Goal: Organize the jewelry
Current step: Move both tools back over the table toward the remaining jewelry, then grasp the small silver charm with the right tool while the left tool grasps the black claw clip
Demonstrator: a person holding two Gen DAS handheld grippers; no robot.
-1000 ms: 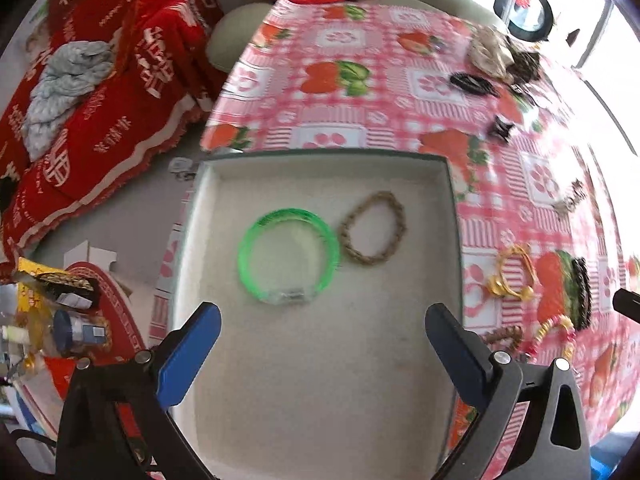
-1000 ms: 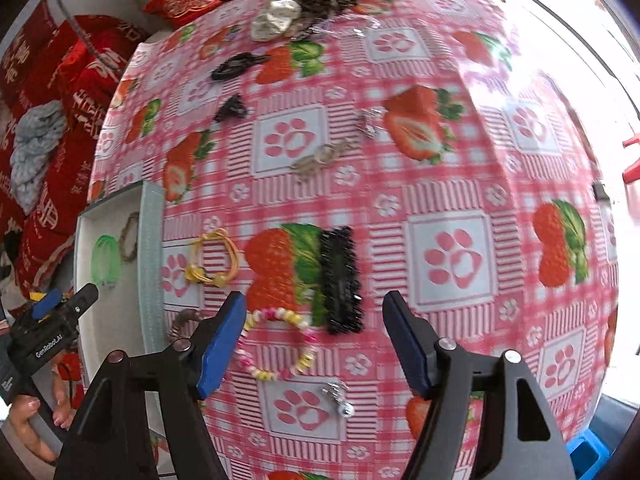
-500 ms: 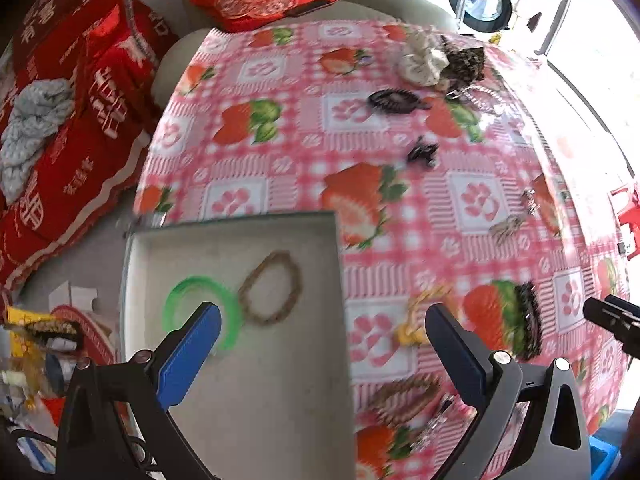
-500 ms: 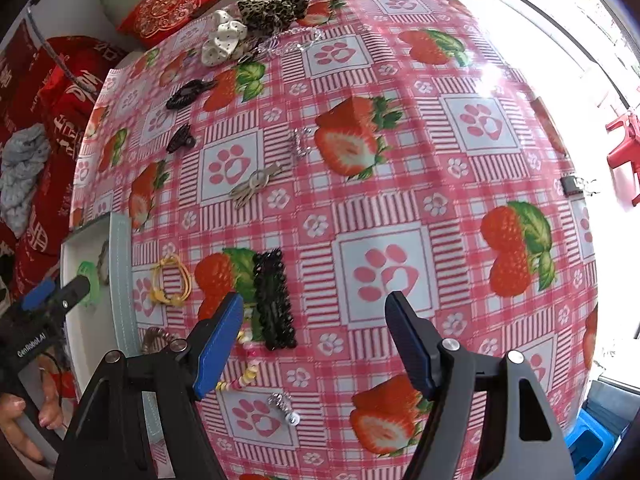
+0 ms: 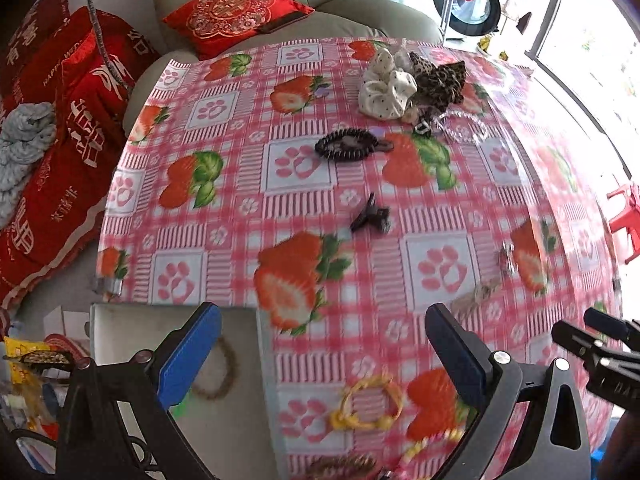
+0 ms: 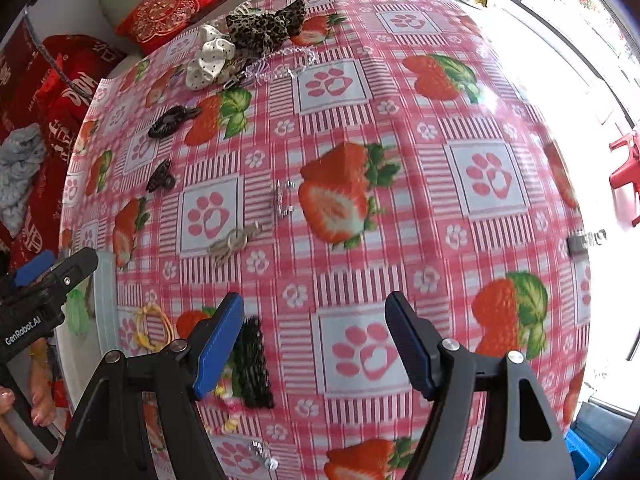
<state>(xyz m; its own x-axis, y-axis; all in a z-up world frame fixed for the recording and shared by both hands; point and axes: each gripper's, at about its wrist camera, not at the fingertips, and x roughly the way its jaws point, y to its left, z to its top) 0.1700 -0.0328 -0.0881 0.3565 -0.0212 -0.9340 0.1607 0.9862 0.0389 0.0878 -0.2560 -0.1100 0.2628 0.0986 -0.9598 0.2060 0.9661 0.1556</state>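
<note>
A pale tray (image 5: 240,432) sits at the table's near left corner. In it lie a brown bead bracelet (image 5: 224,376) and a green bangle (image 6: 77,316), partly hidden by my left finger. My left gripper (image 5: 320,360) is open and empty above the tray's right rim. A yellow bracelet (image 5: 370,408) lies just right of the tray, also in the right wrist view (image 6: 154,326). My right gripper (image 6: 316,344) is open and empty above the tablecloth, beside a black comb clip (image 6: 252,364) and a pink bead bracelet (image 6: 228,404).
Further back lie a beige clip (image 6: 234,240), a silver clip (image 6: 283,200), a small black claw clip (image 5: 370,216), a black oval clip (image 5: 348,145), scrunchies (image 5: 386,92) and a clear bracelet (image 5: 462,128). Sofa with red cushions (image 5: 236,8) behind.
Both grippers have pulled back and tilted up. The left view has swung right from the tray toward the table; the tray now sits at the lower left. Both stay open.
</note>
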